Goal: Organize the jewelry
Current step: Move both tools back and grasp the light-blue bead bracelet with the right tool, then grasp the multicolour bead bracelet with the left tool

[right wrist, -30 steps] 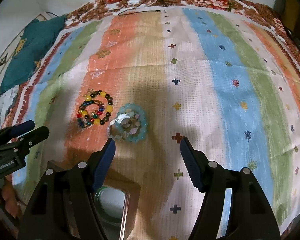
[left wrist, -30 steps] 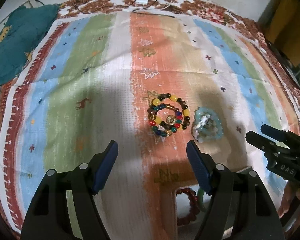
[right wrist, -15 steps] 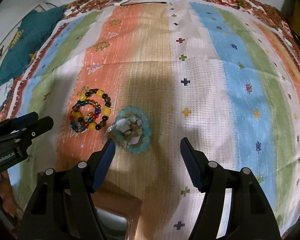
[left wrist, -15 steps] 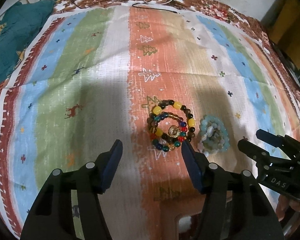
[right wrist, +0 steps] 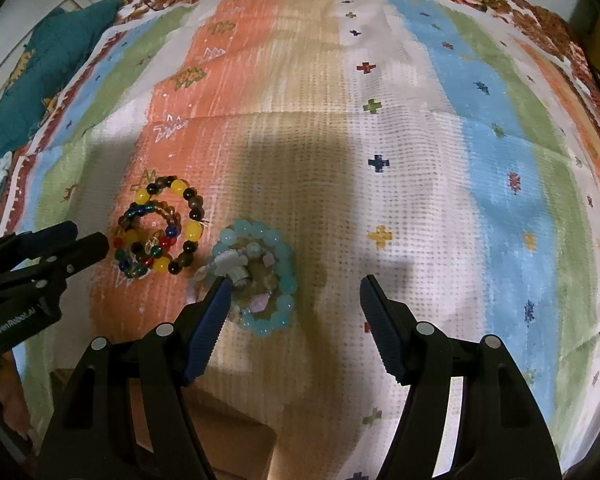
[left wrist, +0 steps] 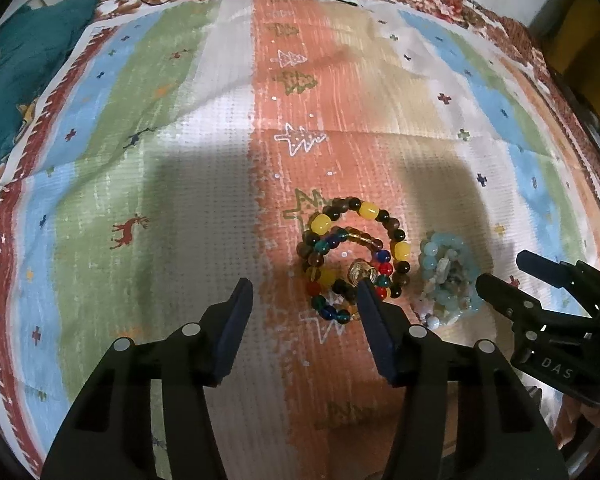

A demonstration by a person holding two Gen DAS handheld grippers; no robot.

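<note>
Approach step, by the look of it: both grippers lowered over two bracelet piles lying side by side on the striped cloth, nothing lifted yet.

Left gripper [left wrist: 304, 290]: about half open and closing, nothing pinched; right finger over the near edge of the multicoloured bead bracelets [left wrist: 354, 258], most of that pile outside the gap, contact impossible to judge.

Right gripper [right wrist: 294, 292]: open fairly wide, empty; left finger tip over the pale blue bead bracelets [right wrist: 260, 276], half the pile between the fingers.

Next, probably: left gripper shifted toward its pile to straddle a strand, right gripper lowered and closed on the blue beads. Loose, round beads; likely to roll or slip from a shallow pinch.
</note>
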